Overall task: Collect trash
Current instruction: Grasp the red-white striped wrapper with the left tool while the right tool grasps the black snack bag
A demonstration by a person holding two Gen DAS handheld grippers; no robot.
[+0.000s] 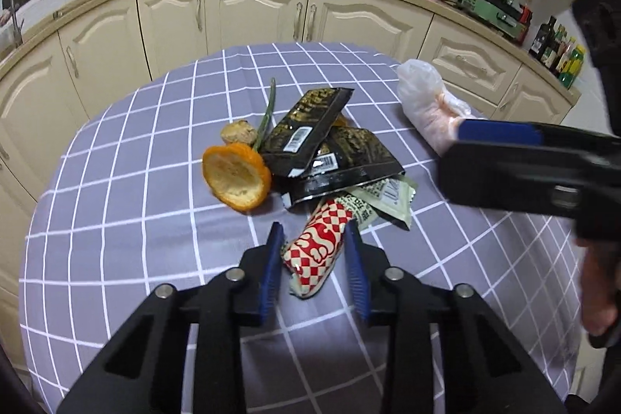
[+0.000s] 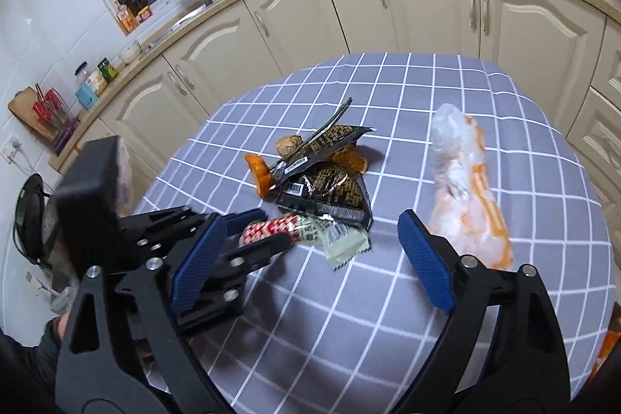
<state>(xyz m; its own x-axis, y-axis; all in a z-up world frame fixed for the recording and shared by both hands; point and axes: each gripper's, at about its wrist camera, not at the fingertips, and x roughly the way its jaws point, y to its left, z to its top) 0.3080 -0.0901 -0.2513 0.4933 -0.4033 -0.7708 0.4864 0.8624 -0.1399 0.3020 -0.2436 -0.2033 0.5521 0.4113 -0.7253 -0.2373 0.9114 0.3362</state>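
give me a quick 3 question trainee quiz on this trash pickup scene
1. True or false: the left gripper has its fingers on either side of the red checkered wrapper.
2. Multiple choice: the orange peel lies A) in a bin B) on the checkered tablecloth C) in the right gripper.
3. Fill in: the right gripper's jaws are ____.

Key: 1 true; 2 B; 3 open
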